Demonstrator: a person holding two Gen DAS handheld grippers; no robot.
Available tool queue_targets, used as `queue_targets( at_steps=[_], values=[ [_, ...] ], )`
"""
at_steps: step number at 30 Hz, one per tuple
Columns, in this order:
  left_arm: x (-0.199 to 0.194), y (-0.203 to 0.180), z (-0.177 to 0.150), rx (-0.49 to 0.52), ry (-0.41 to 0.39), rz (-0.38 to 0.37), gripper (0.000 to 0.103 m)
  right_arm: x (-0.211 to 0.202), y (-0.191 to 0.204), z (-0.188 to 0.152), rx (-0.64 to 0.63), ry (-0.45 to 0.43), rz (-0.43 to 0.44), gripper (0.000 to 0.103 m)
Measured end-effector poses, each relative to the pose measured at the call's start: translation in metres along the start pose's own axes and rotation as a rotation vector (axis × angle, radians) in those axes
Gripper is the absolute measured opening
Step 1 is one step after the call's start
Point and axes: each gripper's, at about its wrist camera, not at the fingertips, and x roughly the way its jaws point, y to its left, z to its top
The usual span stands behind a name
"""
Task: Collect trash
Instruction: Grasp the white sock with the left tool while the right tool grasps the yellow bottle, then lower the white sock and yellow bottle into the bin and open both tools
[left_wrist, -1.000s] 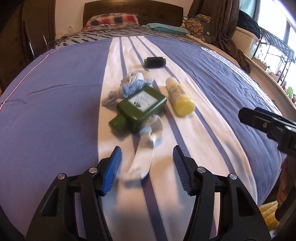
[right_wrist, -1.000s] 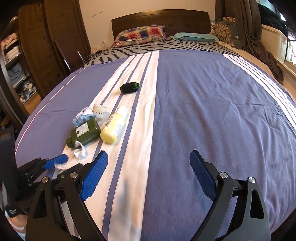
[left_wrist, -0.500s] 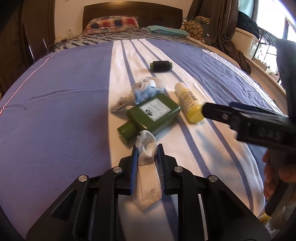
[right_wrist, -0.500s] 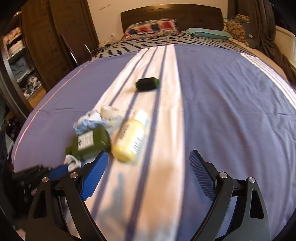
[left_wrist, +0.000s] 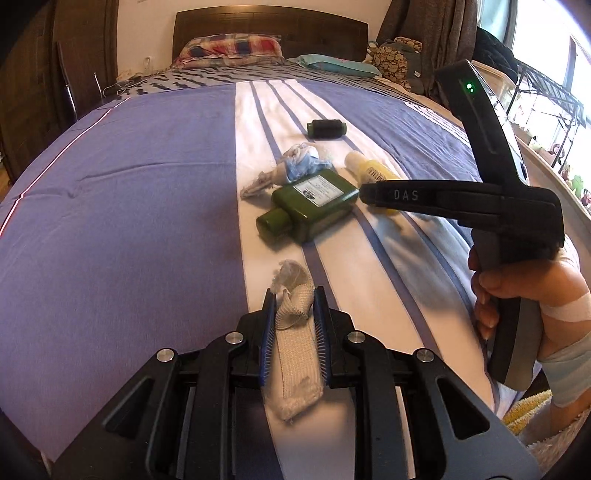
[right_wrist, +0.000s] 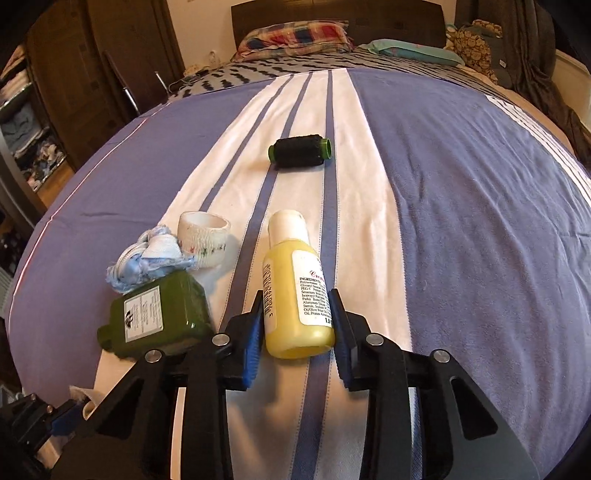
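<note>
Item one, yellow bottle (right_wrist: 295, 295): lies on its side on the white band of the bedspread (right_wrist: 461, 221), long axis running straight away from the right gripper (right_wrist: 295, 325), white cap at the far end, flat base toward the camera. Relation governing the coming move: the bottle's axis is in line with the gripper's reach, so the two blue pads stand one on each flank of the lower body. Jaws are narrowed to about the bottle's width; whether the pads press the plastic or stand just off it cannot be told. The bottle rests on the cloth, not lifted. Judgement: a firm closure, then a lift.

Item two, bandage strip (left_wrist: 295, 332): clamped flat between the pads of the left gripper (left_wrist: 293, 325), one end curling up past the fingertips, the other hanging out behind. Left jaws are drawn almost together on it.

Item three, green bottle (right_wrist: 159, 317): on its side just left of the yellow bottle, near but apart from it.

Item four, blue-white crumpled wad (right_wrist: 147, 262): touching the green bottle's far edge.

Item five, white tape roll (right_wrist: 203, 238): just beyond the wad.

Item six, black spool (right_wrist: 299, 149): well apart, farther up the white band. Right gripper is the nearer to all four.
</note>
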Motion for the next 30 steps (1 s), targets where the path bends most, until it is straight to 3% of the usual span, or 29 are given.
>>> queue_targets(
  at_steps=[11, 19, 30],
  values=[
    [-0.049, -0.040, -0.027, 0.018, -0.044, -0.020, 0.019, -0.082, -0.022, -0.071, -0.060, -0.078, -0.011, 0.032],
    [-0.072, -0.077, -0.070, 0.028, -0.031, -0.068, 0.019, -0.144, -0.045, -0.140, -0.031, -0.124, 0.007, 0.032],
    [-0.088, -0.105, -0.136, 0.064, 0.026, -0.081, 0.019, -0.174, -0.041, -0.221, -0.049, -0.092, 0.008, 0.032]
  ],
)
